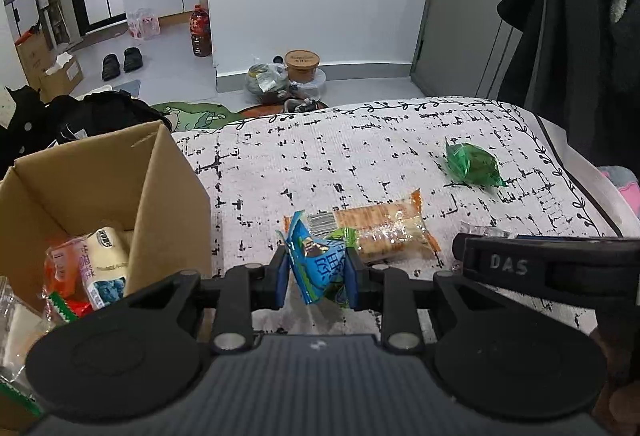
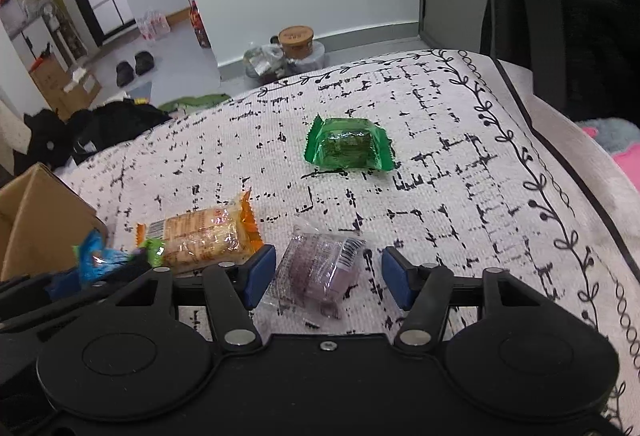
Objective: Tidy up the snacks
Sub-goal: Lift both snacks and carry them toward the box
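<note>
My left gripper (image 1: pixel 318 272) is shut on a blue snack packet (image 1: pixel 316 264), held just above the patterned cloth (image 1: pixel 360 155). An open cardboard box (image 1: pixel 100 175) with several snacks inside stands to its left. An orange cracker pack (image 1: pixel 384 228) lies just beyond the held packet, and a green wrapped snack (image 1: pixel 474 163) lies far right. In the right wrist view my right gripper (image 2: pixel 328 278) straddles a clear purple snack packet (image 2: pixel 320 272) lying on the cloth; its blue pads (image 2: pixel 394 278) stand apart from the wrapper. The green wrapped snack (image 2: pixel 346 147) and the orange cracker pack (image 2: pixel 204 236) lie beyond.
The cloth-covered surface drops off at its far edge to a floor with bags, a lidded tub (image 1: pixel 302 65), shoes (image 1: pixel 122 63) and a bottle. Dark coats (image 1: pixel 572 15) hang at the right. Black bags (image 1: pixel 80 115) lie beyond the box.
</note>
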`<state>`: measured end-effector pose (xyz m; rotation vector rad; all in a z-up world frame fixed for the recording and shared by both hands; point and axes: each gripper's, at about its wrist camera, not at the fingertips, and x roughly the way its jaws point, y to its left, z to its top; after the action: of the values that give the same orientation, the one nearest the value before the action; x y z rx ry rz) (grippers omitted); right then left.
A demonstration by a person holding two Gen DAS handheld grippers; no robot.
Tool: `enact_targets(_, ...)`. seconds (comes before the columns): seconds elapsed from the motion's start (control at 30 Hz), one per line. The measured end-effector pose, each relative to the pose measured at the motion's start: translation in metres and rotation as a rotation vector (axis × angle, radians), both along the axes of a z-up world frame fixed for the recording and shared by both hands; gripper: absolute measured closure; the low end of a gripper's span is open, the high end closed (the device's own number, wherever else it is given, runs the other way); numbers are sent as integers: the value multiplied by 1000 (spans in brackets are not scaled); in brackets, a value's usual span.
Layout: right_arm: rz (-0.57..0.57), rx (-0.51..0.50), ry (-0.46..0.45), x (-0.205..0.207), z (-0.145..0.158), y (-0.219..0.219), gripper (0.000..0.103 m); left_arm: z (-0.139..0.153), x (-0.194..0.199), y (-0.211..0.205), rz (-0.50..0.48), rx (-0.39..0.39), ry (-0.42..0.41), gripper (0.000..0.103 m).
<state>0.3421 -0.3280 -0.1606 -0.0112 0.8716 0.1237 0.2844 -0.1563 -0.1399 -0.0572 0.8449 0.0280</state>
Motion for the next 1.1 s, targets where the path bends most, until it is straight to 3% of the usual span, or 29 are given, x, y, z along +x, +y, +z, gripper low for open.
enact_targets(0.07,28,-21,3,-2,-1,5,68,0,-1,-1,-6,-7,-1,76)
enact_targets(0.2,37,-80,-9,-10,0,11,72,0,-2,-3,-11,-19,-6,76)
enact_targets(0.47,-42,-101,-15,-25,13,-3,73,6,-7,2,-10,-8,-19,76)
enact_targets(1.1,-49,-122,-102,-61,49,24,74,48,-26,31,7,-78,-92,76)
